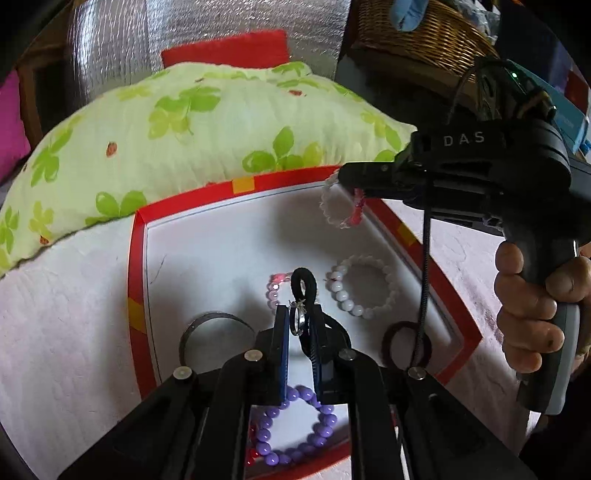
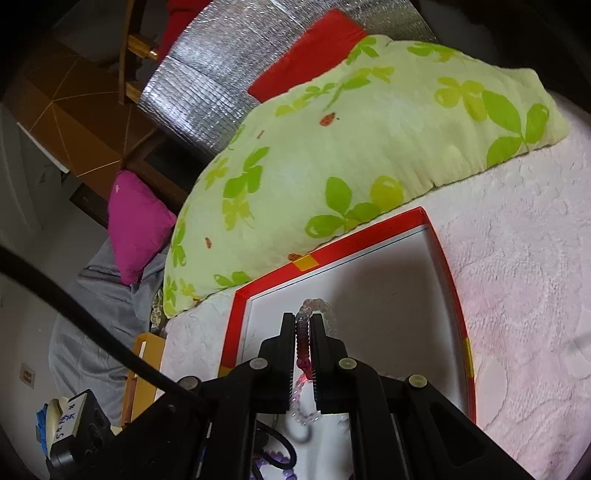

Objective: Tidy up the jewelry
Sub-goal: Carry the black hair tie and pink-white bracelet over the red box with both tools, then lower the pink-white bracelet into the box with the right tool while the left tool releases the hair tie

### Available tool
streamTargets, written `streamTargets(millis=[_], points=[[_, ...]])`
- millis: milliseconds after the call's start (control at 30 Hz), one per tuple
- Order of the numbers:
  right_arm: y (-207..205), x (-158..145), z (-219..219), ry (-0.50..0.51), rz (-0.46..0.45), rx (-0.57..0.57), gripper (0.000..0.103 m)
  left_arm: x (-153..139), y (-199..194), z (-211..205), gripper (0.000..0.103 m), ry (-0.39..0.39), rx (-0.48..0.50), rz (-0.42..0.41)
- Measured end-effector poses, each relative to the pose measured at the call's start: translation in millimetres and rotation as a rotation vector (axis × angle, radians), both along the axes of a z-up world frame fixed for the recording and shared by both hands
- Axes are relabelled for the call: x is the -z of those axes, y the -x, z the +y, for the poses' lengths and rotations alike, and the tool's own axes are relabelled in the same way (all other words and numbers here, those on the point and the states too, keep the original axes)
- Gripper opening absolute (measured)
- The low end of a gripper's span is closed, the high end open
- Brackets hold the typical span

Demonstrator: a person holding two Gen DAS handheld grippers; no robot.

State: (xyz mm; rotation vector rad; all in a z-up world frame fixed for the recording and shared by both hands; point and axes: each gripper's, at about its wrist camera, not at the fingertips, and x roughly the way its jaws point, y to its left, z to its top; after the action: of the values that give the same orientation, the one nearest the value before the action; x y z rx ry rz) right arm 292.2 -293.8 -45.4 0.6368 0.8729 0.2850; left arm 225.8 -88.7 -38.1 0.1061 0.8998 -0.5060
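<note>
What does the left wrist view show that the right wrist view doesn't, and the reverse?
Only the left wrist view shows the white bead bracelet lying in the tray, the person's hand, the wicker basket, and the left hand-held gripper shut on a black hair tie. Only the right wrist view shows the magenta cushion. Both show the red-rimmed tray, the green clover pillow, and the right hand-held gripper clamping a clear beaded bracelet.

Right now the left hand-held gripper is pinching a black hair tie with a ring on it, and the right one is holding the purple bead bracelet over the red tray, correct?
Not quite. The right hand-held gripper holds a clear and pink bracelet, as the left wrist view shows. The purple bead bracelet lies in the red tray. The left hand-held gripper does pinch the black hair tie with a ring.
</note>
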Motion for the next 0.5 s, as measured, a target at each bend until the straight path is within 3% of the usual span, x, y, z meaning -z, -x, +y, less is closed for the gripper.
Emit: streamTargets(millis=[233,500], points=[[-13.5,12.2,-3.8,-0.035,0.028,0.003,0.009,2.1,-0.6,-8.1,0.011,0.048,0.044,0.047],[-17.3,14.1,-0.7,-0.041,0.025,-0.010,0.009,10.8,0.9,-17.5,0.011,0.005,0.049,0.064]])
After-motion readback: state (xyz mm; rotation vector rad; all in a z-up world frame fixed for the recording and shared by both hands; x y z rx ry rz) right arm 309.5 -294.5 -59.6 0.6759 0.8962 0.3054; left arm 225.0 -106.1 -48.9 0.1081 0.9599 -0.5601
